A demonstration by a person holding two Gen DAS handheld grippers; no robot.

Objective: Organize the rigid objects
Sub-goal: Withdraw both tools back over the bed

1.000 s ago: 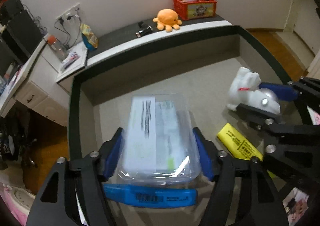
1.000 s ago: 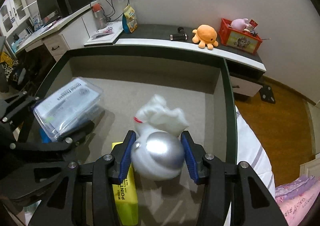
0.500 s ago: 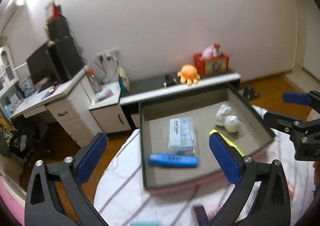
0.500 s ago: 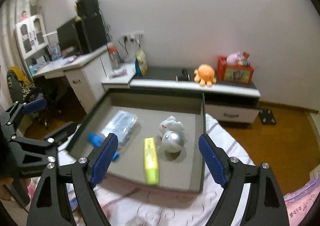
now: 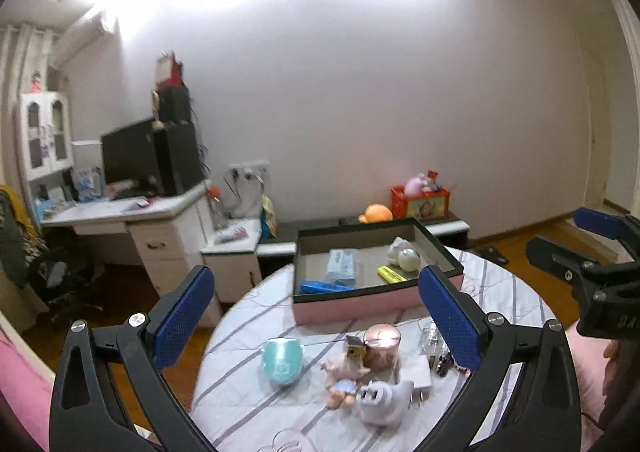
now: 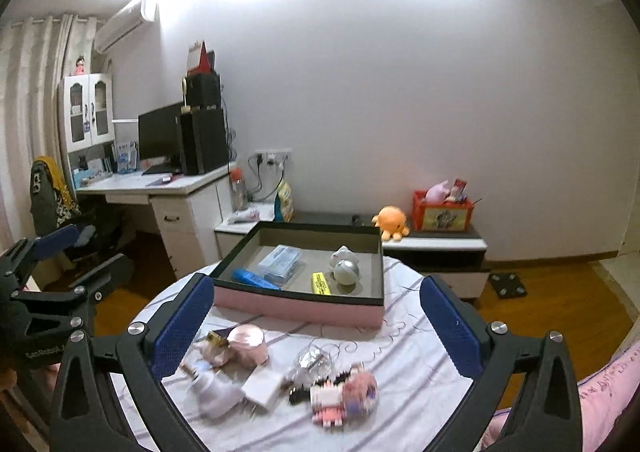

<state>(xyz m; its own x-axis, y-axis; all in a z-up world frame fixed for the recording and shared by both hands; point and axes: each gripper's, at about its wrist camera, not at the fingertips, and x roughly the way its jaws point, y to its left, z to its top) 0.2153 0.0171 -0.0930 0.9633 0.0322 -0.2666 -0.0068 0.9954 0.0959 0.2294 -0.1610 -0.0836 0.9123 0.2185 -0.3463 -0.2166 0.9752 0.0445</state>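
Between picks: left tool [image 5: 316,316] and right tool [image 6: 316,326] wide, empty, jaws just opened. Next: grab pink jar [image 6: 247,344], mid-left; drop in tray [image 6: 296,302].

Both fisheye wrist views look forward, slightly downward, from well back; both share the pink-sided tray [image 5: 360,304] [image 6: 296,306]. Left views from its left; right from right.

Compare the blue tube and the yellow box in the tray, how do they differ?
The blue tube is rounded and lies near the tray's front left; the yellow box is flat-sided and sits further right, beside the silver ball. The tube looks longer. Both lie flat inside the tray, apart from each other.
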